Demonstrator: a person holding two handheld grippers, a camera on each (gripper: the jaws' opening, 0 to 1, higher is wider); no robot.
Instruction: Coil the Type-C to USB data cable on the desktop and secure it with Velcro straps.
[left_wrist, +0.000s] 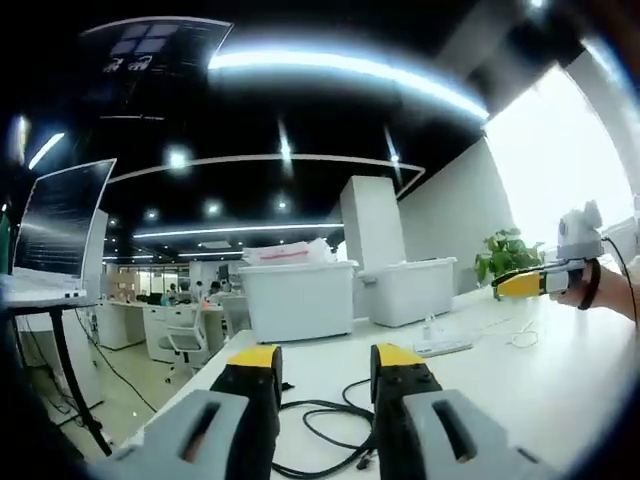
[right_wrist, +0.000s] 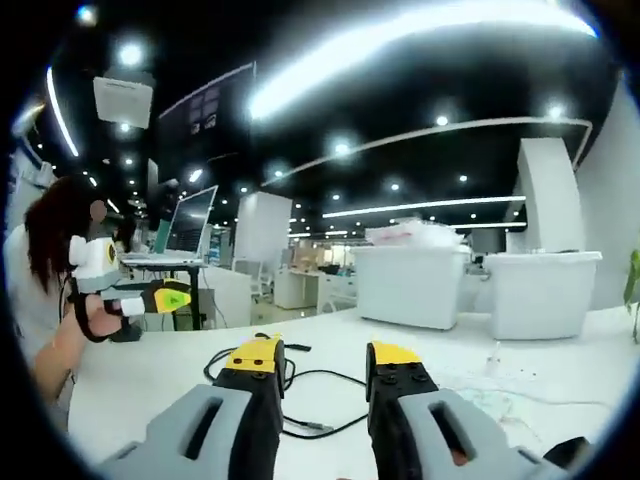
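The thin black data cable (left_wrist: 325, 420) sprawls in loose loops on the white desktop (left_wrist: 560, 380), just beyond both grippers (jaws spread, empty); the left gripper (left_wrist: 325, 362) looks nearer than the right gripper (right_wrist: 322, 358).

Both grippers: grey moulded bodies, black jaws capped yellow – left gripper (left_wrist: 325, 362), right gripper (right_wrist: 320, 358); black wrist strap at frame edges.

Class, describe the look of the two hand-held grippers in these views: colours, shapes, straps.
Each gripper has two grey moulded jaws with slotted openings, black fronts and yellow tips: the left gripper and the right gripper. Seen from the side, a gripper has a yellow, black-edged tip, a pale body and a black strap around the person's hand.
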